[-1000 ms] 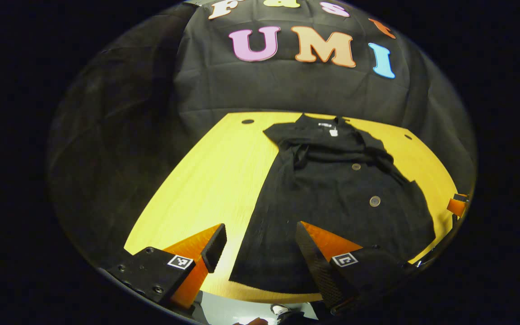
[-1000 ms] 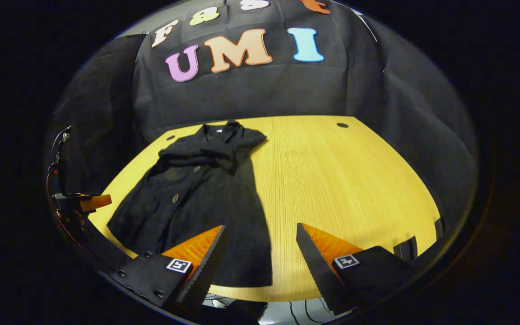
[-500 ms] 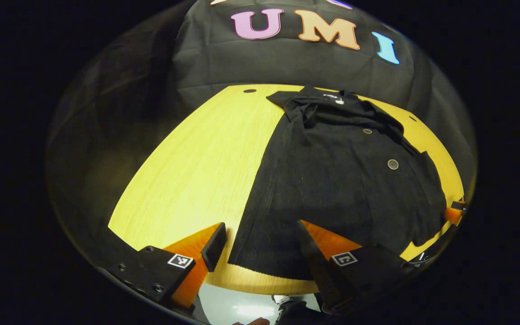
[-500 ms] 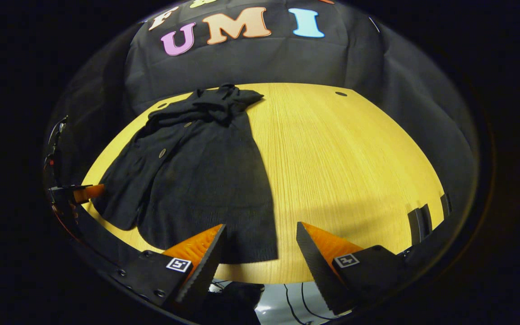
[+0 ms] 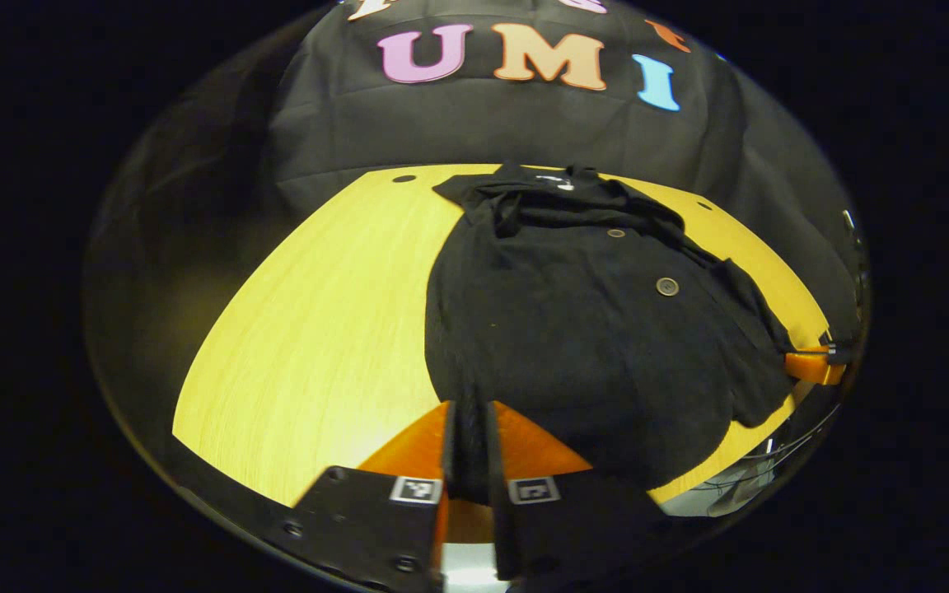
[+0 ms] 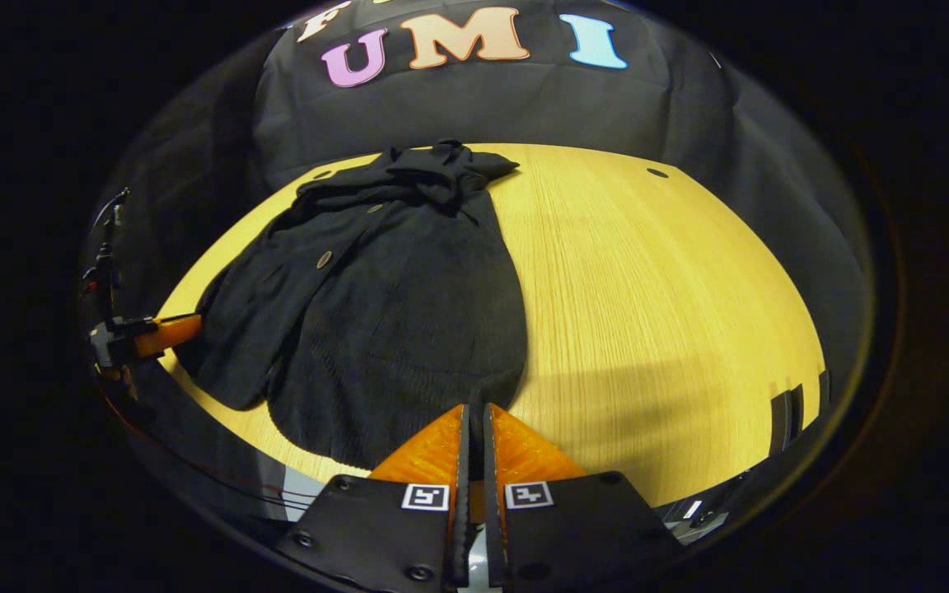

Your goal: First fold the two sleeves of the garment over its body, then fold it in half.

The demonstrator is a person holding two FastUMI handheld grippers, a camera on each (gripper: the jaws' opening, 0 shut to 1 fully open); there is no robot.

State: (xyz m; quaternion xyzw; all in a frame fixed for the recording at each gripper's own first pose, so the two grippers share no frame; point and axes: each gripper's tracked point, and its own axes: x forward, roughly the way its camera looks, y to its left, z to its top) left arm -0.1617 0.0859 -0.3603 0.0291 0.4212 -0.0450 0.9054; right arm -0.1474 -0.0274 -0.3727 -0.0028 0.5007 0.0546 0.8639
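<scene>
In the left gripper view the left claw [image 5: 469,420] sits at 6 o'clock with its fingers drawn together on the near hem of the garment [image 5: 582,321], black cloth pinched between them. In the right gripper view the right claw [image 6: 472,424] is likewise closed at 6 o'clock, its tips meeting at the hem's other near corner, a dark strip of cloth caught between the fingers.

The garment is black, with round buttons [image 5: 667,286] running up the front. Both sleeves lie folded over the chest, bunched below the collar [image 5: 561,177] at 12 o'clock. The near hem curves between the two claws, lifted at the corners.

It lies lengthwise on the yellow wooden table [image 5: 318,329], from the near edge to close by the far edge. In the left gripper view bare wood spreads toward 9 o'clock; in the right gripper view a wide bare stretch [image 6: 656,296] runs toward 3 o'clock. The black booth wall [image 6: 483,107] stands behind the far edge.
</scene>
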